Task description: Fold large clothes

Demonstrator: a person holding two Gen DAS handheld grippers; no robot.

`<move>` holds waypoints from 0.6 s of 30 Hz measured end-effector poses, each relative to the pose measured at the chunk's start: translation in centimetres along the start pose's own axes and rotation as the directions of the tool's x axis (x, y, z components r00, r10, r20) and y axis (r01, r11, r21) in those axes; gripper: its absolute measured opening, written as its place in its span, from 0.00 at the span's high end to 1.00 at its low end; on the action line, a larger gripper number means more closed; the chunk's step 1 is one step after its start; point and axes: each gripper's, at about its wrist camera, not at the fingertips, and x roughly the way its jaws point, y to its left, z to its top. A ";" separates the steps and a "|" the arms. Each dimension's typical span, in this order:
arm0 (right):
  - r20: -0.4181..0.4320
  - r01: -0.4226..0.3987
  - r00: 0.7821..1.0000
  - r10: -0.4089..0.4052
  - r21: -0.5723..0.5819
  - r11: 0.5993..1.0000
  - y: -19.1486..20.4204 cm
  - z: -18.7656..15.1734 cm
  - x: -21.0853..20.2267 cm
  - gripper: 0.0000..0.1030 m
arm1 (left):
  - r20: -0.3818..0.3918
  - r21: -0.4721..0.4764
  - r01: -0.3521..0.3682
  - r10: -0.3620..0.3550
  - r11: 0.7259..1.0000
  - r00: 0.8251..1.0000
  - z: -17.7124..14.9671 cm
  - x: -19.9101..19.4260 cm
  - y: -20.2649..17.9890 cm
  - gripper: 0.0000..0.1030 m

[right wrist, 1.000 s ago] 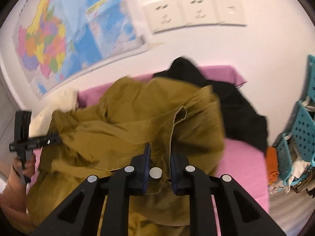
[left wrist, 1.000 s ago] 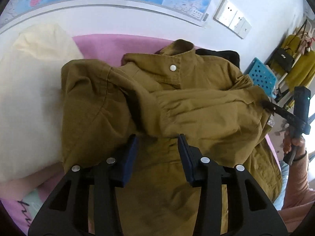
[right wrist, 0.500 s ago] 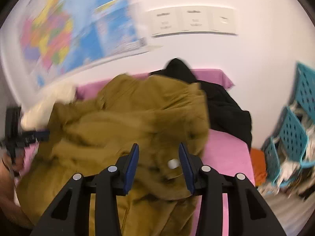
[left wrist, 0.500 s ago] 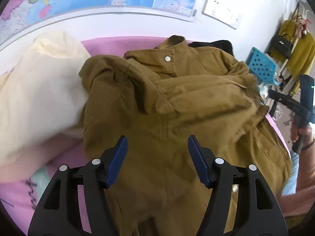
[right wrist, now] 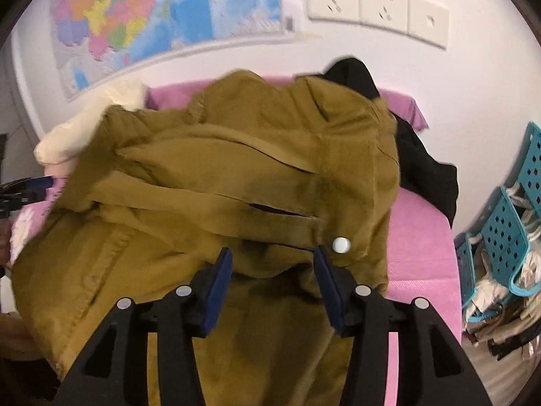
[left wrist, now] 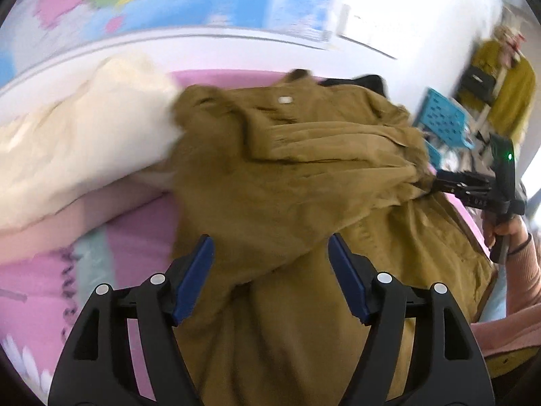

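Observation:
An olive-brown jacket (left wrist: pixel 297 182) with white snap buttons lies crumpled on a pink bed, both sleeves folded across its front; it fills the right wrist view (right wrist: pixel 236 182) too. My left gripper (left wrist: pixel 270 264) is open above the jacket's lower front, holding nothing. My right gripper (right wrist: pixel 272 270) is open just over the folded sleeve's cuff near a white snap (right wrist: pixel 340 244), and shows from the side in the left wrist view (left wrist: pixel 439 181) at the sleeve end.
A cream garment (left wrist: pixel 77 149) lies left of the jacket and a black garment (right wrist: pixel 422 169) behind it on the right. The pink bed (right wrist: pixel 426 233) meets a white wall with a map (right wrist: pixel 142 17) and sockets. Blue perforated baskets (right wrist: pixel 507 237) stand right.
Both grippers have let go of the sleeves and opened. The sleeves now lie across the jacket front. The left gripper pulled back and opened wider.

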 end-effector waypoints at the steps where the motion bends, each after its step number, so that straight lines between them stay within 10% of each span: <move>1: 0.007 -0.034 0.999 0.034 -0.012 0.999 0.6 -0.1 -0.3 0.53 | -0.002 0.031 0.011 -0.011 0.999 1.000 0.5 0.6 -0.9 0.32; 8: -0.060 -0.139 0.990 0.130 -0.170 0.976 6.6 -0.4 1.6 0.53 | -0.091 0.317 0.038 -0.010 0.948 0.996 3.8 7.9 -8.6 0.29; 9: -0.070 -0.136 0.990 0.125 -0.190 0.972 7.2 -0.5 1.9 0.53 | -0.103 0.333 0.025 0.010 0.942 0.995 4.0 8.7 -8.9 0.35; 11: -0.089 -0.135 0.989 0.117 -0.237 0.962 8.8 -0.3 3.1 0.53 | -0.156 0.331 0.009 0.046 0.944 0.987 5.3 10.5 -8.5 0.85; 18: -0.061 -0.076 0.997 0.056 -0.409 0.909 13.1 1.7 5.3 0.47 | -0.084 0.186 0.068 -0.053 0.980 0.995 10.9 7.4 -4.9 0.96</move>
